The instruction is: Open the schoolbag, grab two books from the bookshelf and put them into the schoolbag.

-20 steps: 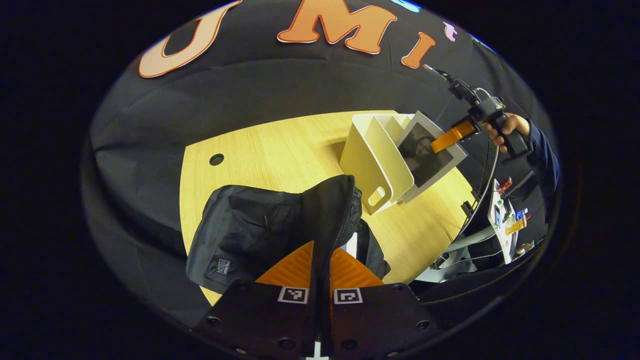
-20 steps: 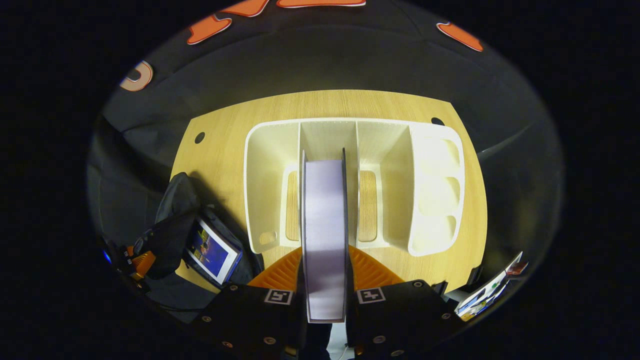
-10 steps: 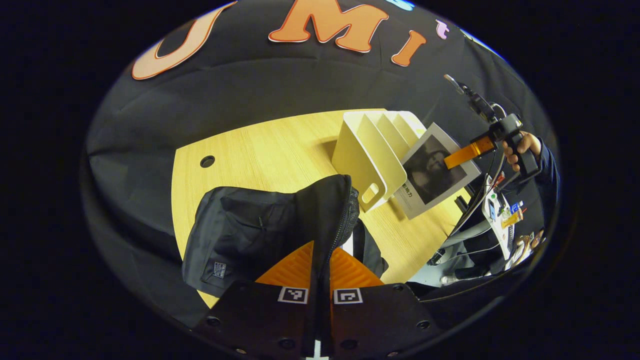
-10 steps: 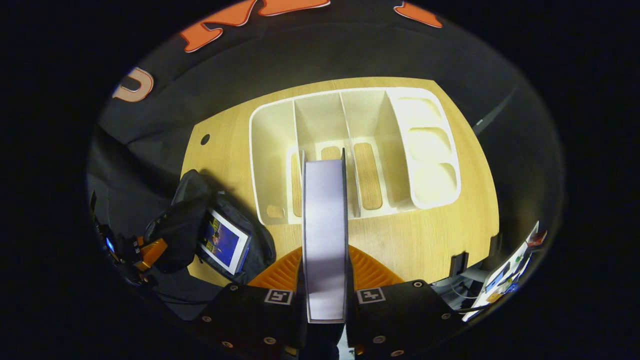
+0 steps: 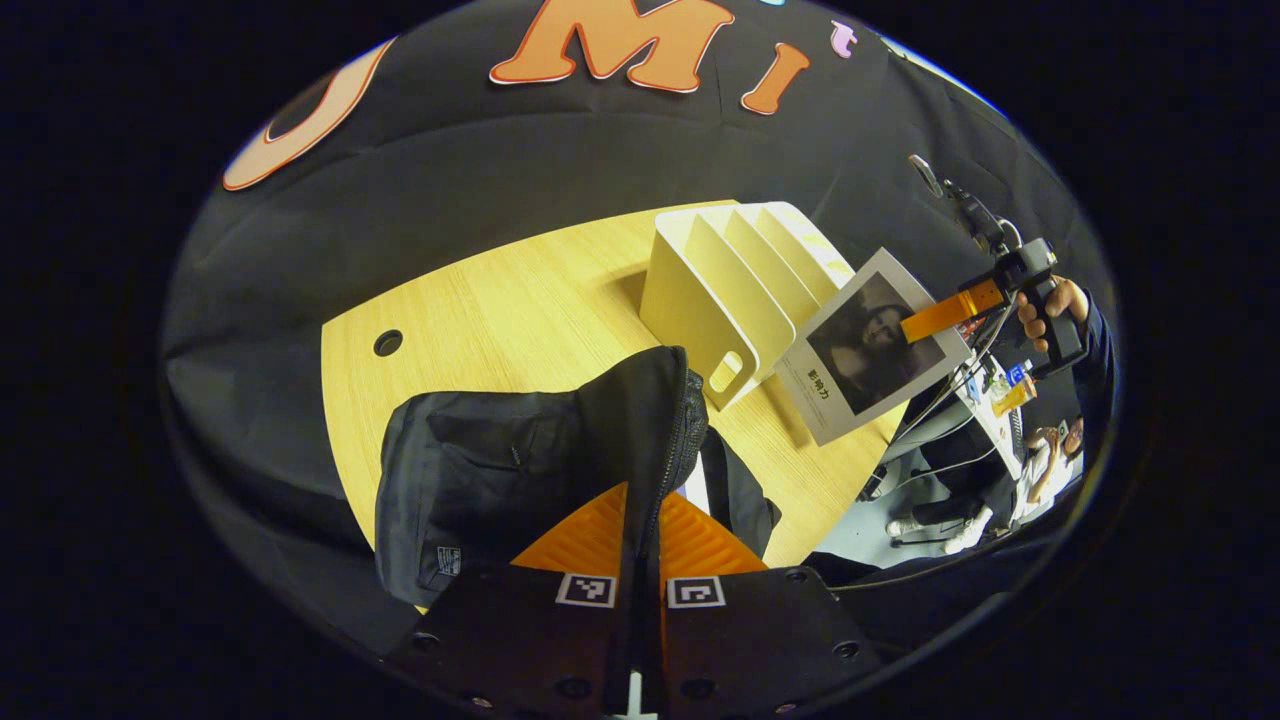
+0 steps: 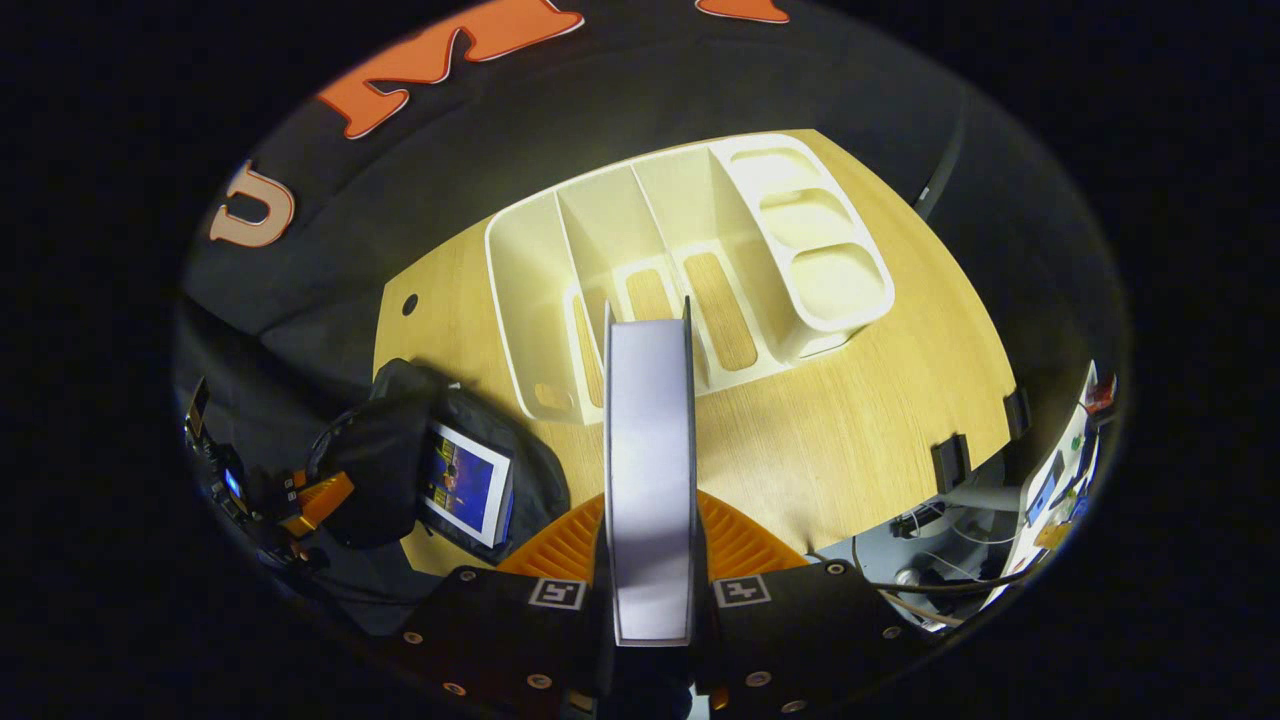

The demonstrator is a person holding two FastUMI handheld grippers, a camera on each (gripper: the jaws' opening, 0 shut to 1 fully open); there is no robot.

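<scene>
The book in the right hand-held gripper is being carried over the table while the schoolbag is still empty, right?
Not quite: the schoolbag already holds a book with a blue cover, seen in the right gripper view. The right hand-held gripper does carry the book over the table.

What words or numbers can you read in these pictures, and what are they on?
Nothing can be read clearly.
grey book, cover: a short line of print under the portrait, too blurred to read.
patch on the schoolbag: print too small to read.
square markers on the left gripper: black-and-white patterns, not words.
blue book in the schoolbag: no readable print.
</scene>
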